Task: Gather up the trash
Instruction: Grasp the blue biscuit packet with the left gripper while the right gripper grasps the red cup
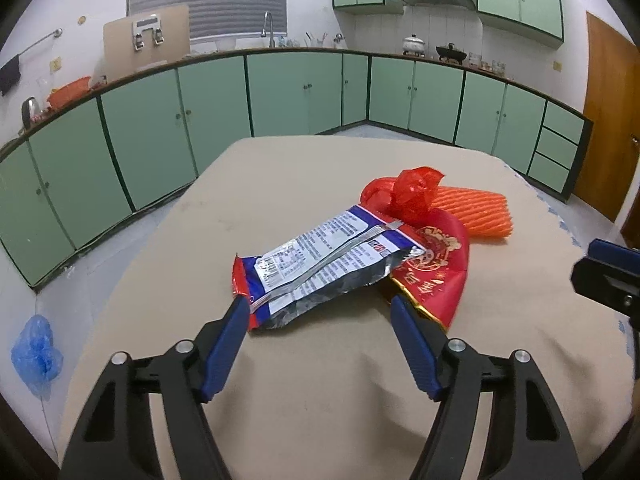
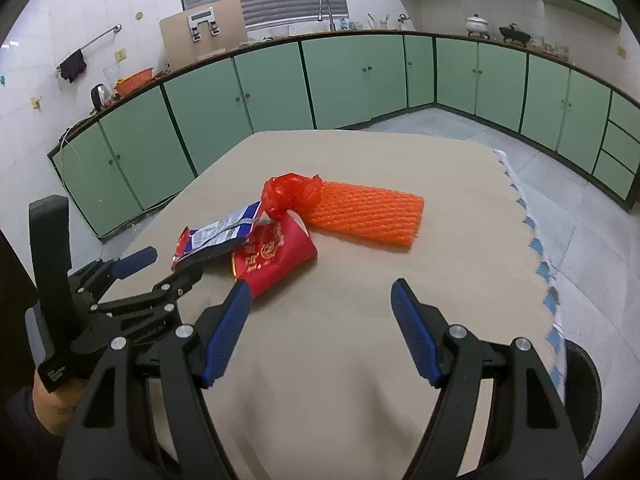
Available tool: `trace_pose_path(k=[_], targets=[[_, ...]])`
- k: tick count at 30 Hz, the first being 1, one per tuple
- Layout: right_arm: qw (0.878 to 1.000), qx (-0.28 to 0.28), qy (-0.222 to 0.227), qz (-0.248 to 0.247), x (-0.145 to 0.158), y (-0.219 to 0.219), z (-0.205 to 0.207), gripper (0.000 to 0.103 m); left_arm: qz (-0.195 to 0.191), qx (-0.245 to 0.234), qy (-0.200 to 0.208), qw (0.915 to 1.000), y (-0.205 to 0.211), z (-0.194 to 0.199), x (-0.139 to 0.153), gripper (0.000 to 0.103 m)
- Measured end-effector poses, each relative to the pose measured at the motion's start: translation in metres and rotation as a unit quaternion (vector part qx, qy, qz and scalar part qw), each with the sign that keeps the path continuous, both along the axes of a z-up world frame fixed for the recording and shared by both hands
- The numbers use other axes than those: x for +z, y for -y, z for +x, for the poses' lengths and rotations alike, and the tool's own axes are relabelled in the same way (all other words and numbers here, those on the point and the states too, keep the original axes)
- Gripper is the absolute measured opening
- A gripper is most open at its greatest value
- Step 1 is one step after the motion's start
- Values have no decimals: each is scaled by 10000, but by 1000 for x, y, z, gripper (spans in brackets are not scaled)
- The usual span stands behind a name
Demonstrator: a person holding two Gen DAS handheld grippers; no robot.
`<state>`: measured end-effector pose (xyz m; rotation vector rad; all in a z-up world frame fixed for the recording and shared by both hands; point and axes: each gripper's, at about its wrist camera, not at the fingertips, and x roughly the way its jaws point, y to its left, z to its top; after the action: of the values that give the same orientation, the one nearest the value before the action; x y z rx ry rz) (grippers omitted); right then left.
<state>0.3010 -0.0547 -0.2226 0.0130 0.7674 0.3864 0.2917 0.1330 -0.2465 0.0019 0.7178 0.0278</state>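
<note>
Reaching toward the heap of trash on the table (image 1: 304,412), the left claw (image 1: 318,304) is standing spread with nothing pinched, its fingers straddling the near end of the silver and blue snack bag (image 1: 320,264). That bag is lying on a red packet (image 1: 436,264), with a crumpled red plastic bag (image 1: 416,192) and an orange foam net (image 1: 476,212) just behind, all touching in one cluster near the table's middle. The right claw (image 2: 320,292) is hovering spread and empty, near the red packet's corner. Doing this well probably means lowering the left fingers flat to the table and pinching the bag's crimped edge, keeping the right claw clear of it
</note>
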Motion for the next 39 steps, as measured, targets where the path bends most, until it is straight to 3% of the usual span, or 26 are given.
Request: trace_pose_path(k=[6, 10, 12, 13, 14, 16, 25, 39], targets=[[10000, -4, -55, 72, -11, -10, 16, 71, 185, -113, -362, 9991, 3, 21, -16, 71], [10000, 15, -44, 47, -14, -12, 19, 71, 223, -111, -583, 9980, 2, 34, -24, 64], [10000, 46, -56, 20, -16, -14, 21, 71, 216, -149, -574, 9980, 3, 36, -23, 46], [10000, 57, -68, 20, -18, -14, 21, 71, 170, -212, -610, 9978, 3, 38, -23, 19], [10000, 61, -63, 12, -19, -15, 22, 71, 65, -294, -654, 9974, 3, 39, -24, 8], [10000, 64, -54, 14, -19, -15, 23, 71, 90, -293, -533, 9981, 4, 34, -22, 0], [9998, 25, -126, 173, -25, -28, 36, 70, -273, -105, 159, 9994, -5, 0, 6, 0], [9995, -64, -237, 179, -36, -44, 56, 68, -371, -13, 441, 9983, -13, -12, 18, 0]])
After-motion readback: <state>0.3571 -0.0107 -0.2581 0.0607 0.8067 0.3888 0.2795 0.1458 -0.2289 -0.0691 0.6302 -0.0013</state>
